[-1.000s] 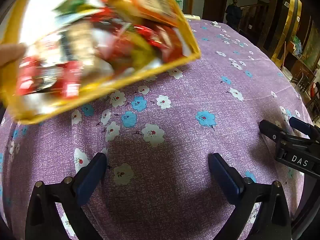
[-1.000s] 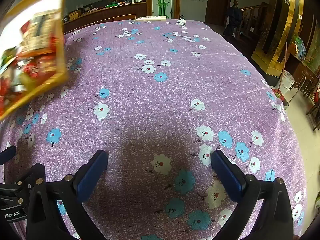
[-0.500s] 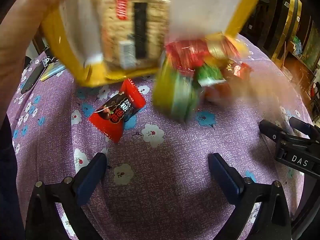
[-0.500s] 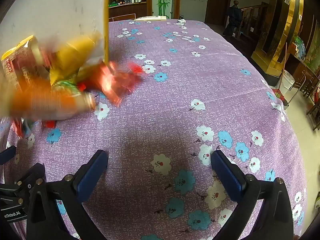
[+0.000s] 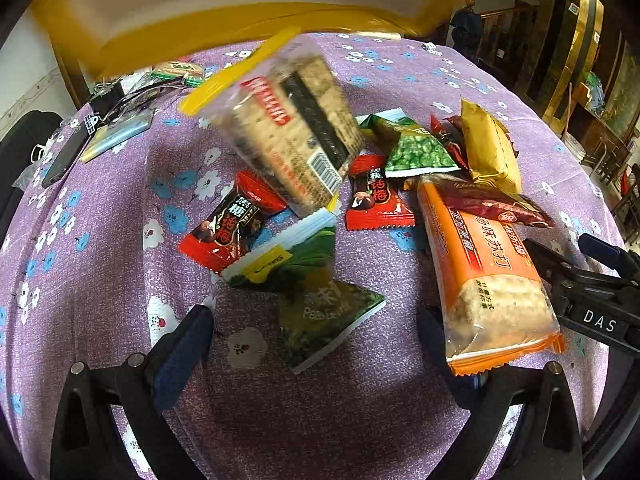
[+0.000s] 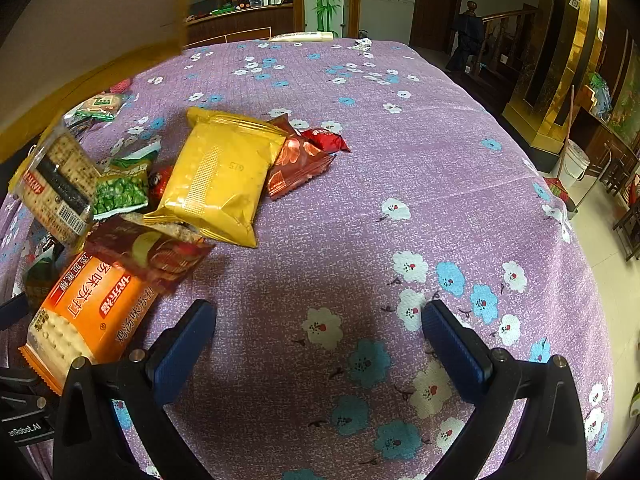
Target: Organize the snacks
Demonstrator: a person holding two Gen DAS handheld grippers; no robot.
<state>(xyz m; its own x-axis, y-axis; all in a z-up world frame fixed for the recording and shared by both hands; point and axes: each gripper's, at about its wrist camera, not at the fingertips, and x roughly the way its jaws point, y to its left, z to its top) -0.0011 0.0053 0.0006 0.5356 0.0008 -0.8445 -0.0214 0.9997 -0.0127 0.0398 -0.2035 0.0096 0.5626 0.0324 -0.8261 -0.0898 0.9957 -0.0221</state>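
Lying scattered on the tablecloth [image 6: 360, 208] toward its near left edge: snacks, among them an orange cracker pack [image 5: 486, 276], yellow pouch [image 6: 220, 180], green pea packet [image 5: 418, 154] and red candies [image 5: 224, 226]. Tilted and blurred above them, a clear cracker pack [image 5: 294, 136]. Spread wide and empty over the cloth, left gripper [image 5: 316, 340] and right gripper [image 6: 320, 336].

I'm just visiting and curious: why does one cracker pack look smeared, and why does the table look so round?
Left wrist view: the clear cracker pack is motion-blurred, seemingly mid-fall, while the orange cracker pack lies sharp. Right wrist view: the yellow packet shows soft glare. In both views the fisheye lens bulges the purple tablecloth and darkens the corners.
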